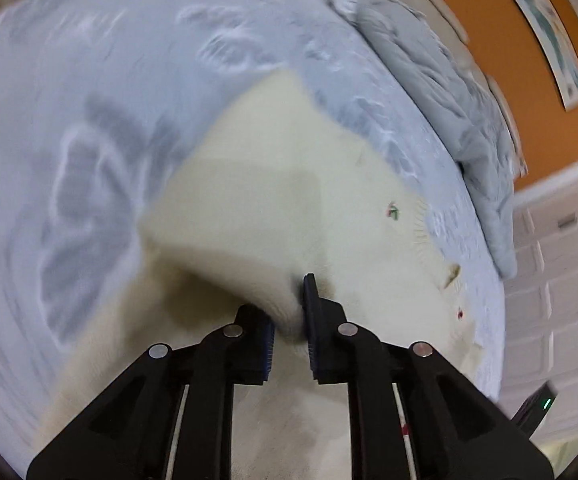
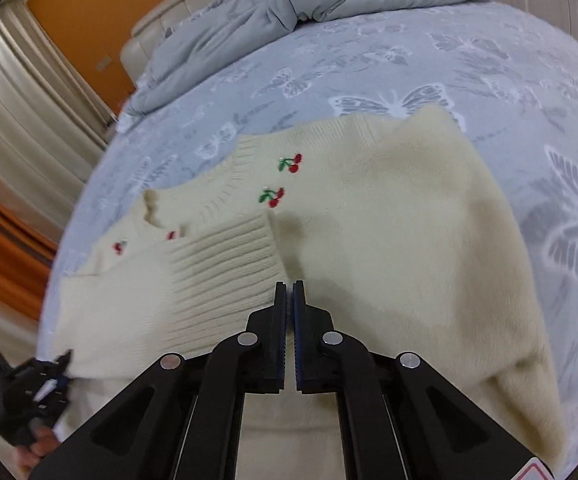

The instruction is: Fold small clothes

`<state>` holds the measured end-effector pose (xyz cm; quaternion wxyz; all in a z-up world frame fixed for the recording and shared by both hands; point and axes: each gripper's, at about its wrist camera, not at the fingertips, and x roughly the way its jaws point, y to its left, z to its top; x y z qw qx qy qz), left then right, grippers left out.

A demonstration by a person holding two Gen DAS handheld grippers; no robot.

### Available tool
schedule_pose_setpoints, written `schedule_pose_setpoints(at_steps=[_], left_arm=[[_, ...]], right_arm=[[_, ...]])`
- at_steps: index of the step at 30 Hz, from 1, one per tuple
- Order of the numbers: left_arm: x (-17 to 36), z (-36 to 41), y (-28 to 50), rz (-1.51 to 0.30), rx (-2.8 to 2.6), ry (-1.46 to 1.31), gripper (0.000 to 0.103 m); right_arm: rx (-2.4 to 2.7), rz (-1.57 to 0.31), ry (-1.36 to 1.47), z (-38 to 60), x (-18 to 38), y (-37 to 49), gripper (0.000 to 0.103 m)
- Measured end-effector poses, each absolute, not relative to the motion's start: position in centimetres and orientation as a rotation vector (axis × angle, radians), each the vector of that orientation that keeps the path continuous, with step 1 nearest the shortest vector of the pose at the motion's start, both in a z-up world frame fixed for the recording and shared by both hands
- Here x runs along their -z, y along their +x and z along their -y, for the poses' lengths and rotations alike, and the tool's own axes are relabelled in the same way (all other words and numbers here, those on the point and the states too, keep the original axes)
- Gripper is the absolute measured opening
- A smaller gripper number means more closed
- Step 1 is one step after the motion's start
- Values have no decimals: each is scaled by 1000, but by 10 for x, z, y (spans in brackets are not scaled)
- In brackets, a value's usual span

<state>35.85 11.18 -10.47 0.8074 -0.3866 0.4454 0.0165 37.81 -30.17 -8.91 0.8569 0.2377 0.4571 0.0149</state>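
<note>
A cream knit sweater (image 2: 389, 240) with embroidered red cherries (image 2: 291, 162) lies on the blue butterfly-print bedsheet (image 2: 409, 60). One sleeve is laid across its body, and the ribbed cuff (image 2: 221, 264) ends right at my right gripper (image 2: 289, 285). That gripper's jaws are pressed together on the cuff's corner. In the left wrist view my left gripper (image 1: 287, 300) is shut on a raised bunch of the sweater (image 1: 273, 184), with fabric puckered between the pads. The left gripper (image 2: 59, 368) also shows, blurred, at the sweater's lower left edge, held by a hand.
A crumpled grey duvet (image 2: 289, 4) lies at the head of the bed against a padded cream headboard (image 2: 177, 4). Curtains (image 2: 17, 100) hang on the left past the bed's edge. White drawers (image 1: 569, 260) stand beyond the bed's right side.
</note>
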Motion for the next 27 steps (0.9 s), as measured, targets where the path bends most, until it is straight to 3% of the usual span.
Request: schedule_pose_setpoints(at_steps=[4,5,6,7,8,9,11,12,13,16,20,23,26,27], left_arm=[[99,-115,351,-959,-43,-794,22],[90,-117,344,-958,-54,-781,30],[82,-119,338,-947,-50,-779,40],[72,-123,331,-928,-29,-787,44],[61,-127,325,-908,-13,-789,53],[55,-131,323,-895,-15,-780,62],[43,-134,323,-860,-38,-737,69],[43,-134,326,-860,-45,-721,69],[45,-133,332,-864,-61,-710,69],[56,-127,347,-876,-68,-688,67],[89,-110,368,-1002,-126,-500,61],[88,-102,364,-987,-124,-414,62],[88,-104,361,-988,-107,-407,62],[85,-105,359,-993,-106,-412,62]], right_arm=[[28,-879,458,304,60,355,14],[14,-850,448,303,50,351,15],[2,-840,438,300,45,353,27],[-10,-842,424,295,42,356,49],[-25,-852,397,288,43,363,57],[-31,-855,362,279,47,370,58],[-85,-874,321,264,56,377,35],[-122,-892,304,257,61,382,3],[-143,-908,270,248,67,384,0],[-108,-1024,185,240,102,396,0],[-110,-912,302,248,65,378,0],[-74,-1043,239,251,99,385,0],[-54,-992,286,261,77,372,0],[-57,-961,306,266,69,363,13]])
